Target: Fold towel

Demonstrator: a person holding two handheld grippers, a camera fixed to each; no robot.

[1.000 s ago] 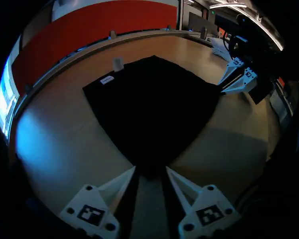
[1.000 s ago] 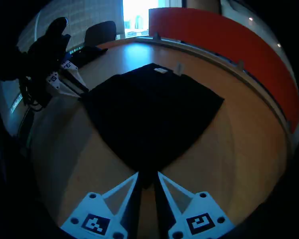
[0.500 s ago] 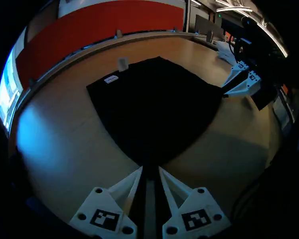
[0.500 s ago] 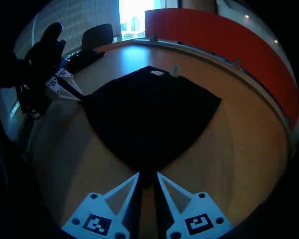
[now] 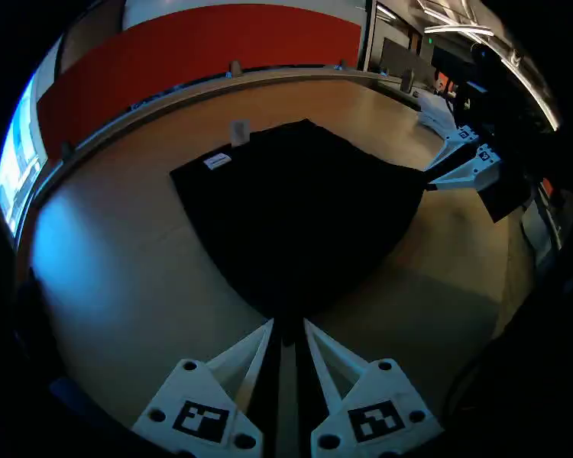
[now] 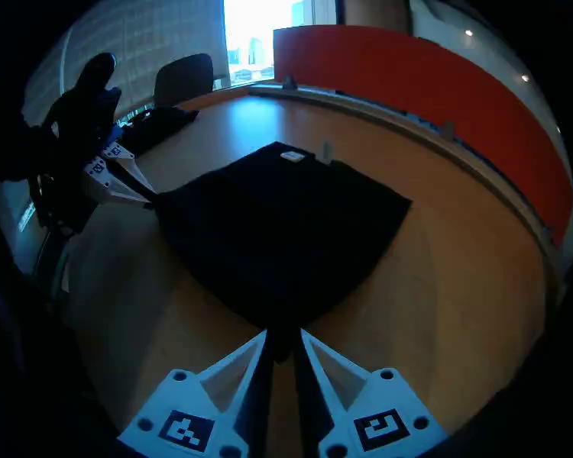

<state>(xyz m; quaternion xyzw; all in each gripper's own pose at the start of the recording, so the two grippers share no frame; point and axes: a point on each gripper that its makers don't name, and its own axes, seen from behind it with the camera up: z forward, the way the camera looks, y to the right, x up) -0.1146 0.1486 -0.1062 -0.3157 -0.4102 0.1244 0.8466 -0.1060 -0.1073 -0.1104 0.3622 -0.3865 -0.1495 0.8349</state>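
A black towel lies spread on the wooden table, one corner towards each camera. Most of it is flat.

In the left gripper view, the left hand-held gripper sits at the towel's near corner. Its two white fingers are drawn almost together, with only a thin gap, and the tip of the corner runs in between them, so they look pinched on the cloth. At the towel's right corner in this view, the right hand-held gripper has its fingertips meeting the cloth edge.

In the right gripper view, the right hand-held gripper is at the near corner of the towel. Its fingers too are nearly closed, with the corner caught between them. The edges running back from that corner seem slightly raised off the table. The left hand-held gripper reaches the towel's left corner here, and the dark shape behind it holding it is too dim to make out.

A small white label lies on the towel near its far corner, seen also in the right gripper view. Just beyond that corner a small pale tab stands upright; what it is cannot be told.

Beyond the towel's far side a red partition follows the table's curved edge. In the right gripper view, a dark chair and a bright window lie past the towel's far left.
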